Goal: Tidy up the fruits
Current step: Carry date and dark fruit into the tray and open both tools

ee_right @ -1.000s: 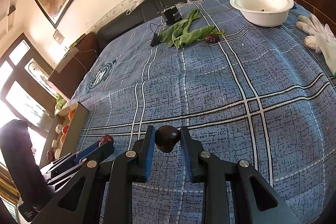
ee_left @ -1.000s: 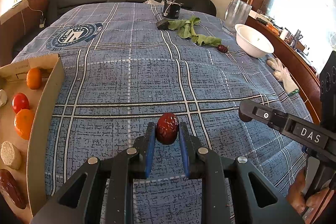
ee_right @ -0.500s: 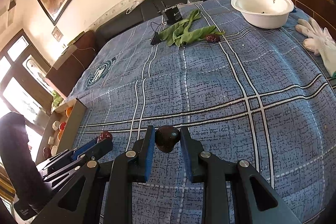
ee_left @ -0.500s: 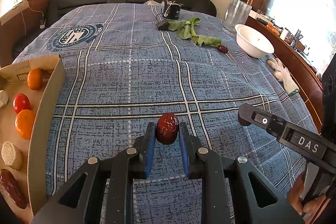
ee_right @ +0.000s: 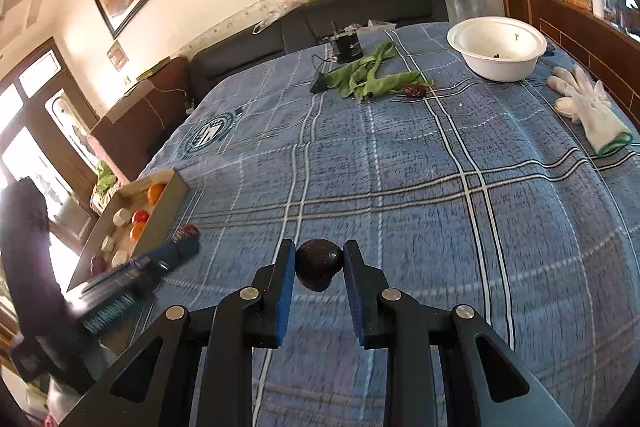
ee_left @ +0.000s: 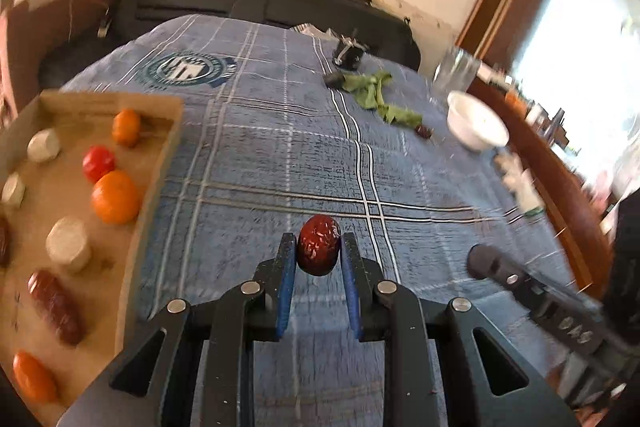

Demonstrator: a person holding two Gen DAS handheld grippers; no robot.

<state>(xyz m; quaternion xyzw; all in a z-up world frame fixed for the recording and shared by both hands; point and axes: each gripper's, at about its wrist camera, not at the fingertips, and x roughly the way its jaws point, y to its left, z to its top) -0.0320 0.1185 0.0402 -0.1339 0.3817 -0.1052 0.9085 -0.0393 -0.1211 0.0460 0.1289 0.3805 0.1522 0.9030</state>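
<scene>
- Left wrist view: plaid bedspread (ee_left: 280,163) bore a round crest; its lettering was unreadable.
- Cardboard box (ee_left: 160,163) at left held oranges, a tomato and dates.
- Right gripper (ee_right: 319,265) was clamped on a dark fruit (ee_right: 318,264); its arm showed blurred lettering.
- Left gripper (ee_left: 319,251) was clamped on a red date (ee_left: 319,250) above the bedspread, right of the box.

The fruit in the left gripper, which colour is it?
Dark red, wrinkled date; left wrist view.

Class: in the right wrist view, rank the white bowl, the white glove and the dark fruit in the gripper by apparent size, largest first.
1. white bowl
2. white glove, close behind
3. dark fruit, smallest, though nearest the camera
</scene>
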